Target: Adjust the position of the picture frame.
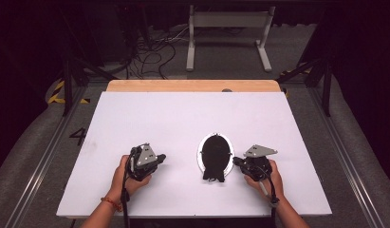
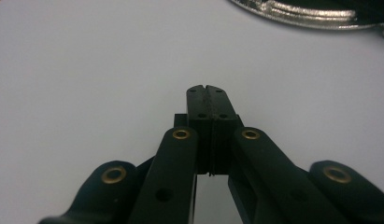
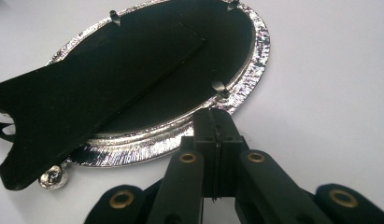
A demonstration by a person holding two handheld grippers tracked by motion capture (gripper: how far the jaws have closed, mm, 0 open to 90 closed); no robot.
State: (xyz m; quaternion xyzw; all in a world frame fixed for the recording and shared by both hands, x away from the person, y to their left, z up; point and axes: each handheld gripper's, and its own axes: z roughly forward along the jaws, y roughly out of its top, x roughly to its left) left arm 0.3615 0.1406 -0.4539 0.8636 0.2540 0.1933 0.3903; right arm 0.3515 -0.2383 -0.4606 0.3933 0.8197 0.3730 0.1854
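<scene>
White table (image 1: 135, 118), face-down oval frame (image 1: 215, 154)

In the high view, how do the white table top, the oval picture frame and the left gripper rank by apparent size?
1. White table top, by far the largest.
2. Oval picture frame.
3. Left gripper, slightly smaller than the frame; the two look close.

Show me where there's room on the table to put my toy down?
The table is bare from the oval frame up to the wooden edge, and at both sides. It's crowded near the front: left gripper, frame and right gripper sit close together.
</scene>
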